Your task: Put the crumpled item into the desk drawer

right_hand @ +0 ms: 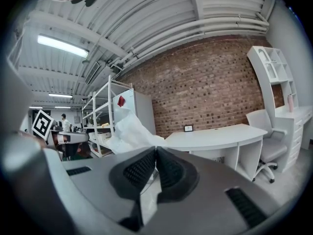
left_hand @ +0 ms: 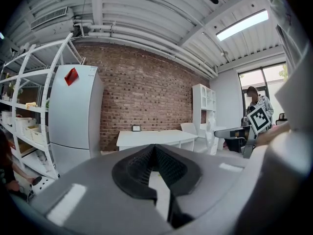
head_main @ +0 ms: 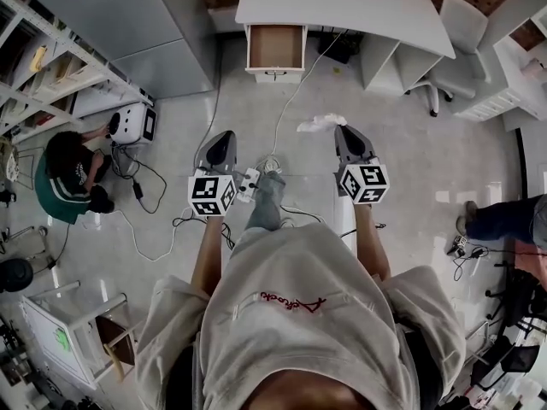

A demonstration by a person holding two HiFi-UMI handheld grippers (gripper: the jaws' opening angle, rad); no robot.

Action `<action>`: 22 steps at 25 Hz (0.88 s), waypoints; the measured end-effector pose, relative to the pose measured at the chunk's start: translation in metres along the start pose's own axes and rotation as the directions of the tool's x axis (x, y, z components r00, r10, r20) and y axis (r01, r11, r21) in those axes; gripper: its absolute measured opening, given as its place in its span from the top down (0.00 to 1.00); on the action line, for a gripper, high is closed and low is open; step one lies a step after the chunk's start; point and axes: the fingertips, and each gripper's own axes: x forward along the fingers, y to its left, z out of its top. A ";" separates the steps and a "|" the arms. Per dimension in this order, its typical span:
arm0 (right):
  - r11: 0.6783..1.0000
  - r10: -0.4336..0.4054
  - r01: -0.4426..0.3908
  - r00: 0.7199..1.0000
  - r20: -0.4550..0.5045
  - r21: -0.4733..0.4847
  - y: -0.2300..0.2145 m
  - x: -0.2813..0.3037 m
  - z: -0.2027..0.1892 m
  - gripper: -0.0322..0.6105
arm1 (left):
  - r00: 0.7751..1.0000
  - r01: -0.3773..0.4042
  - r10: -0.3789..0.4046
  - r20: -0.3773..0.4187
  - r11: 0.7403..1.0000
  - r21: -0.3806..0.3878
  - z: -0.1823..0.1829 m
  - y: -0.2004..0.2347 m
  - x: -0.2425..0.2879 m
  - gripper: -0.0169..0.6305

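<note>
The crumpled item is a wad of white paper (head_main: 320,123). My right gripper (head_main: 341,130) is shut on it and holds it above the floor, some way short of the desk. In the right gripper view the paper (right_hand: 128,130) sticks out up and to the left of the closed jaws of the right gripper (right_hand: 156,150). The white desk (head_main: 342,7) stands ahead by the brick wall, its drawer (head_main: 275,48) pulled open and showing a bare brown bottom. My left gripper (head_main: 224,137) hangs level beside the right one. Nothing is between the shut jaws of the left gripper (left_hand: 155,147).
A person crouches at the left by a white device (head_main: 132,125), with cables (head_main: 162,220) trailing over the floor. A grey cabinet (head_main: 128,24) and white shelving (head_main: 51,75) line the left. An office chair (head_main: 453,67) stands right of the desk. Another person's legs (head_main: 504,220) show at the right edge.
</note>
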 end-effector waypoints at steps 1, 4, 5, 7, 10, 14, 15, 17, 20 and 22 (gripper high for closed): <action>1.000 -0.003 0.003 1.000 -0.002 -0.001 -0.003 0.002 0.000 0.93 | 1.000 0.004 -0.004 0.000 1.000 -0.002 0.000 0.000 0.005 0.96; 1.000 -0.013 0.013 1.000 -0.008 -0.008 -0.014 0.013 0.001 0.93 | 1.000 0.019 -0.019 0.005 1.000 -0.009 0.000 0.002 0.024 0.96; 1.000 -0.018 0.018 1.000 -0.010 -0.010 -0.018 0.017 0.001 0.93 | 1.000 0.024 -0.024 0.006 1.000 -0.012 -0.001 0.004 0.031 0.96; 1.000 -0.025 0.025 1.000 -0.011 -0.012 -0.026 0.029 0.001 0.93 | 1.000 0.028 -0.028 0.008 0.999 -0.016 -0.001 0.009 0.046 0.96; 0.999 -0.030 0.030 0.999 -0.017 -0.020 -0.037 0.053 0.004 0.93 | 0.999 0.036 -0.036 0.017 0.999 -0.023 0.001 0.019 0.072 0.96; 0.999 -0.028 0.027 0.999 -0.026 -0.037 -0.053 0.098 0.011 0.93 | 0.999 0.044 -0.044 0.014 0.998 -0.050 0.003 0.042 0.116 0.96; 0.999 -0.030 0.028 0.999 -0.031 -0.039 -0.058 0.110 0.013 0.93 | 0.999 0.049 -0.049 0.014 0.997 -0.057 0.003 0.047 0.128 0.96; 0.998 -0.033 0.032 0.999 -0.036 -0.049 -0.067 0.135 0.021 0.93 | 0.998 0.058 -0.057 0.016 0.996 -0.068 0.007 0.058 0.152 0.96; 0.997 -0.038 0.035 0.998 -0.042 -0.063 -0.078 0.170 0.036 0.93 | 0.998 0.064 -0.063 0.018 0.994 -0.090 0.015 0.076 0.186 0.96; 0.997 -0.042 0.039 0.998 -0.036 -0.070 -0.088 0.195 0.048 0.93 | 0.997 0.070 -0.067 0.027 0.993 -0.091 0.026 0.090 0.210 0.96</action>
